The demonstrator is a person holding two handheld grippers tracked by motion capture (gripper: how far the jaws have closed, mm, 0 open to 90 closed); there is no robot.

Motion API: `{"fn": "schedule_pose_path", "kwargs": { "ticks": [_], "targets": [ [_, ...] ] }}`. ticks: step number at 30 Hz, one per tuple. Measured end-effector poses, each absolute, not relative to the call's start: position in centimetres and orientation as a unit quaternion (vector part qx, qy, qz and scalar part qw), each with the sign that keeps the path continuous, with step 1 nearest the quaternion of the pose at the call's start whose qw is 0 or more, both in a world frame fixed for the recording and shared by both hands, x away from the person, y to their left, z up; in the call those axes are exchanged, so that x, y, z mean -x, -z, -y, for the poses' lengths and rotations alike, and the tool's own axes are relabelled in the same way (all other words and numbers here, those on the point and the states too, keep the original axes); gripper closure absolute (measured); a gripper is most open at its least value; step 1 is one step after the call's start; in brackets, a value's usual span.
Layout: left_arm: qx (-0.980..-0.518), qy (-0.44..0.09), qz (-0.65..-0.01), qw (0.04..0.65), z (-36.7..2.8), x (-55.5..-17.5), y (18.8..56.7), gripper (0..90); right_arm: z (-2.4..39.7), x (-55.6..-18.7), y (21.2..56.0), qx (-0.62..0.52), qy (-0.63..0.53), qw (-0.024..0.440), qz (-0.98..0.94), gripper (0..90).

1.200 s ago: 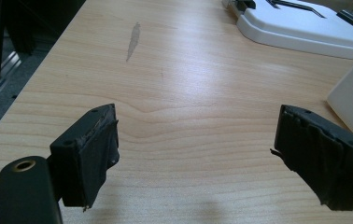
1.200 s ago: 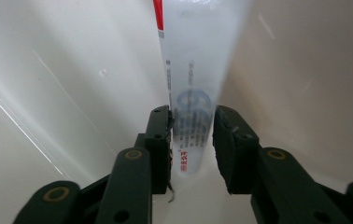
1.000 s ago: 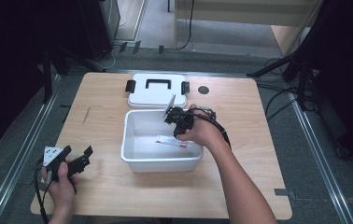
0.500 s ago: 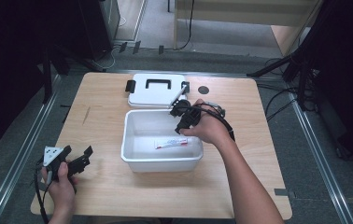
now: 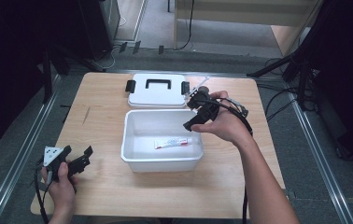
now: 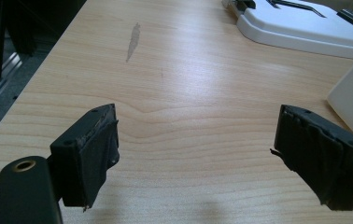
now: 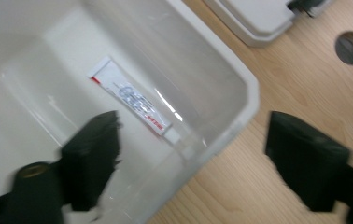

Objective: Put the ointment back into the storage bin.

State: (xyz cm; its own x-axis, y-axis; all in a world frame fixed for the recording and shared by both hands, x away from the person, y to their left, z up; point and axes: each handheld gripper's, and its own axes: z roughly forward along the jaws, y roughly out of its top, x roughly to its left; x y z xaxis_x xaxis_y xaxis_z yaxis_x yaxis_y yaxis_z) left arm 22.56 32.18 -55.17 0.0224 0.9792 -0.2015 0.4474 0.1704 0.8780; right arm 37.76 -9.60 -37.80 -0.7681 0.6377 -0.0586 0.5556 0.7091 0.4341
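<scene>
The right gripper [image 5: 194,114], a black two-jaw tool in the person's right hand [image 5: 226,126], hangs above the far right corner of the open white rectangular plastic tub [image 5: 132,156] with its jaws spread wide and nothing between them; they have just been opening. In the right gripper view one jaw stands over the tub's inside and the other over the light wooden table [image 7: 277,84] outside the rim [image 7: 240,79]. Below and slightly toward the person from that gripper, the small white tube with red and blue print [image 5: 173,142] lies flat on the tub's floor, apart from the jaws and touching neither; in the right gripper view the tube [image 7: 132,100] lies slantwise just beyond the jaw that is over the tub. Just past the gripper, the white lid with a black handle and black clips [image 5: 157,90] lies flat on the table beside the tub's far wall. Well away, near the table's near left corner, the left gripper [image 5: 79,158] rests low over the wood in the left hand [image 5: 62,184], jaws wide apart and empty.
</scene>
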Motion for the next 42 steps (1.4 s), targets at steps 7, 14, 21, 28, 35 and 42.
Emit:
{"fn": "schedule_pose_path", "kwargs": {
  "ticks": [7, 14, 21, 28, 35, 42],
  "targets": [
    [-0.568, -0.306, -0.628, 0.435, -32.2, -22.6, 55.2, 14.3, 12.6, -37.6, 38.0, -0.390, -0.209, 0.125, -0.888, 0.0],
    [-0.569, -0.307, -0.627, 0.435, -32.2, -22.6, 55.2, 14.3, 16.4, -37.1, 38.9, -0.430, -0.237, 0.144, -0.859, 0.0],
    [-0.571, -0.307, -0.626, 0.433, -32.1, -22.5, 55.2, 14.3, 20.0, -36.1, 40.3, -0.457, -0.258, 0.158, -0.836, 0.0],
    [-0.571, -0.308, -0.626, 0.434, -32.1, -22.5, 55.2, 14.3, 23.0, -35.1, 42.2, -0.478, -0.274, 0.170, -0.817, 0.0],
    [-0.570, -0.309, -0.625, 0.435, -32.1, -22.5, 55.2, 14.3, 25.9, -34.1, 44.8, -0.507, -0.294, 0.182, -0.790, 0.0],
    [-0.569, -0.308, -0.626, 0.435, -32.1, -22.5, 55.2, 14.3, 28.1, -33.0, 47.3, -0.521, -0.305, 0.198, -0.772, 0.0]
  ]
}}
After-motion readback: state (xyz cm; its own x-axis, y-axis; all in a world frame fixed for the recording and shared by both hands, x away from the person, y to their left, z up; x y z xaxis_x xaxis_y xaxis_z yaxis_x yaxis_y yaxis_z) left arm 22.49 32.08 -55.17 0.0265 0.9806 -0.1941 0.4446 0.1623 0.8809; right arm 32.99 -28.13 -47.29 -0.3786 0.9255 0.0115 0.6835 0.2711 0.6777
